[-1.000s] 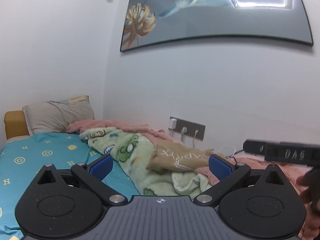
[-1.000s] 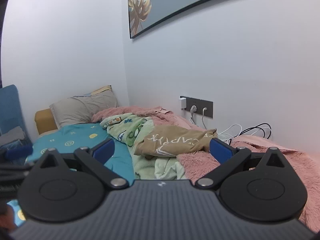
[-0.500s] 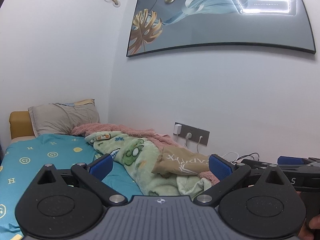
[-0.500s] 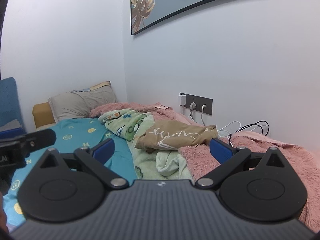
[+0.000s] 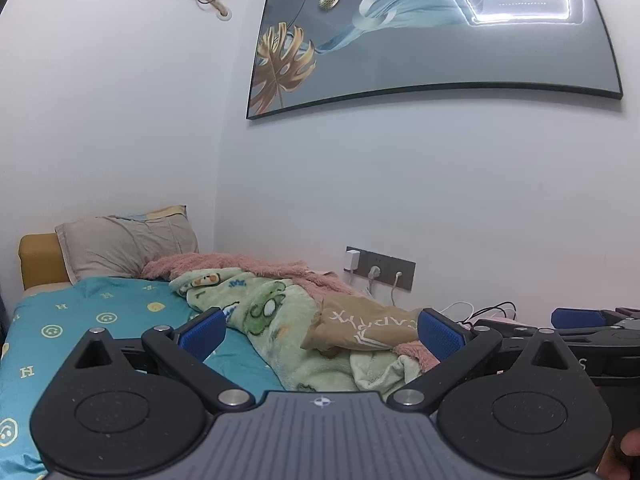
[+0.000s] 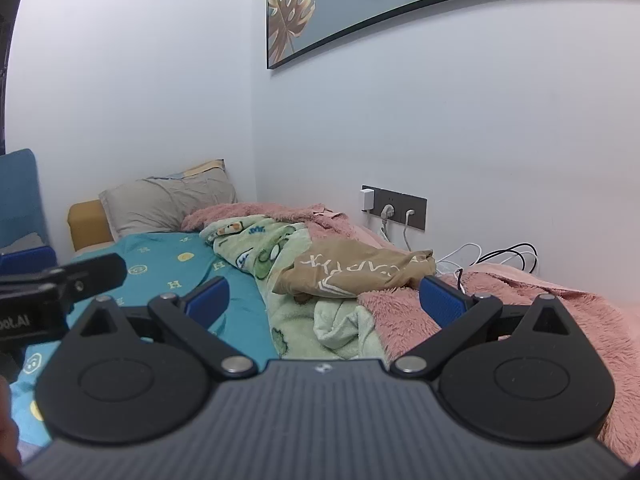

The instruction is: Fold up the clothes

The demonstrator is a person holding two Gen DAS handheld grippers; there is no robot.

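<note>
A crumpled tan garment with white lettering [image 5: 364, 326] [image 6: 356, 270] lies on top of a green cartoon-print blanket [image 5: 264, 312] [image 6: 276, 256] along the wall side of the bed. My left gripper [image 5: 322, 330] is open, held in the air short of the garment, nothing between its blue pads. My right gripper [image 6: 324, 296] is also open and empty, raised in front of the same garment. The other gripper shows at each view's edge: the right one [image 5: 592, 320] and the left one [image 6: 60, 280].
The bed has a teal smiley-print sheet [image 5: 88, 320] and a grey pillow [image 5: 120, 244] at its head. A pink fluffy blanket [image 6: 520, 312] covers the right side. A wall socket strip [image 6: 394, 206] with plugged cables [image 6: 500, 256] sits just behind the clothes.
Both grippers tilted upward and drew back a little, so more wall and the picture show. The bed and garment sit lower in the views. Both stay open.
</note>
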